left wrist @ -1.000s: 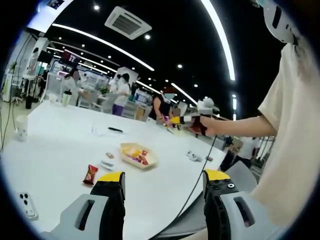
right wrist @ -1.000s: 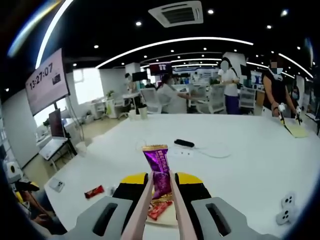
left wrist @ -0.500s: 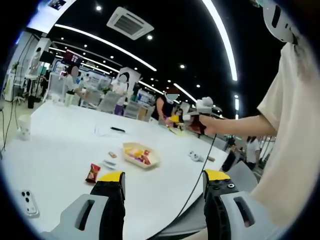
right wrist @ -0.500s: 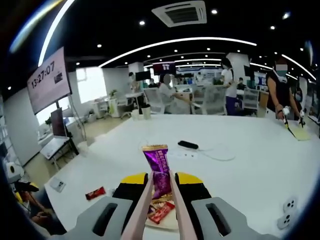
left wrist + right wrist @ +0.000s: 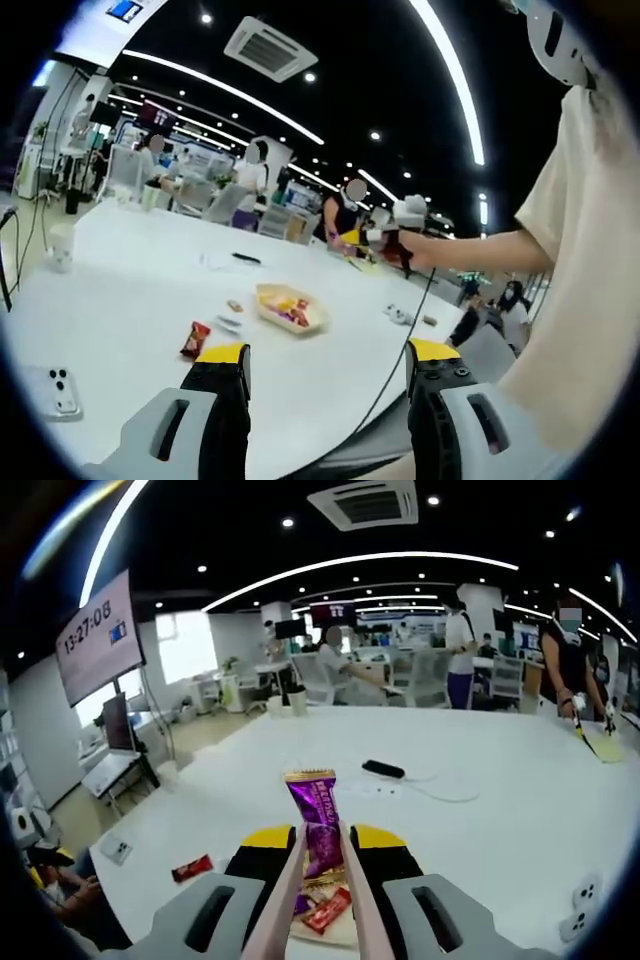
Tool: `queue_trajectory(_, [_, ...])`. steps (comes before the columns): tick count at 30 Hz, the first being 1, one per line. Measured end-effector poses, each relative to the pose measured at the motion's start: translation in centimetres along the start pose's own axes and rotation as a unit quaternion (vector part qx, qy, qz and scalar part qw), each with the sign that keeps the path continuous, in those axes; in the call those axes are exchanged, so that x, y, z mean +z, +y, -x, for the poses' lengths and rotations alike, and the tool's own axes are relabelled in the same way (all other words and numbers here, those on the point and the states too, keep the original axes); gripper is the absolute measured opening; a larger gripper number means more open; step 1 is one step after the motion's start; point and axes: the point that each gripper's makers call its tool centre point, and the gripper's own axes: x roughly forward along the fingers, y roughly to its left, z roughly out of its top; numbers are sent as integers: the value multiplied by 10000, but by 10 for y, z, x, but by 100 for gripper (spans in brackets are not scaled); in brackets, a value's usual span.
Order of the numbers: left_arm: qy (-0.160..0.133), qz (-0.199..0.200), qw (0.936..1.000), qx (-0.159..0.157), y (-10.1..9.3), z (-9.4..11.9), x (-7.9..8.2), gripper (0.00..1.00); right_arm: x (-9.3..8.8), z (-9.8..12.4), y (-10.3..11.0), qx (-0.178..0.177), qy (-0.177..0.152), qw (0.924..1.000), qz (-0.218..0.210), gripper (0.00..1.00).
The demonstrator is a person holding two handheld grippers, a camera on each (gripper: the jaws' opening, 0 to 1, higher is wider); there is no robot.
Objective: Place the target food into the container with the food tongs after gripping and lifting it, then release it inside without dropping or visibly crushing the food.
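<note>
My right claw clenches the food tongs, which pinch a purple candy above the tray. My left claw hangs released over the table.

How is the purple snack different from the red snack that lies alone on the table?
The purple snack is held upright in the air between the tongs; the red snack lies flat on the table. The purple snack looks bigger, though it is nearer the camera. Both are wrapped packets.
</note>
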Motion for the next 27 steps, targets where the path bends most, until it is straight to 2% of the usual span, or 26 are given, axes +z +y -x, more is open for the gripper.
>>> queue_trajectory(13, [16, 18, 9999, 101, 4, 4, -2, 62, 4, -4, -3, 24, -15, 10000, 11, 21])
queue_trajectory(20, [-17, -63, 9999, 132, 0, 0, 5, 62, 3, -5, -8, 11, -67, 9999, -85, 20])
queue_trajectory(27, [20, -30, 9999, 149, -4, 2, -1, 62, 0, -6, -8, 28, -48, 10000, -77, 20])
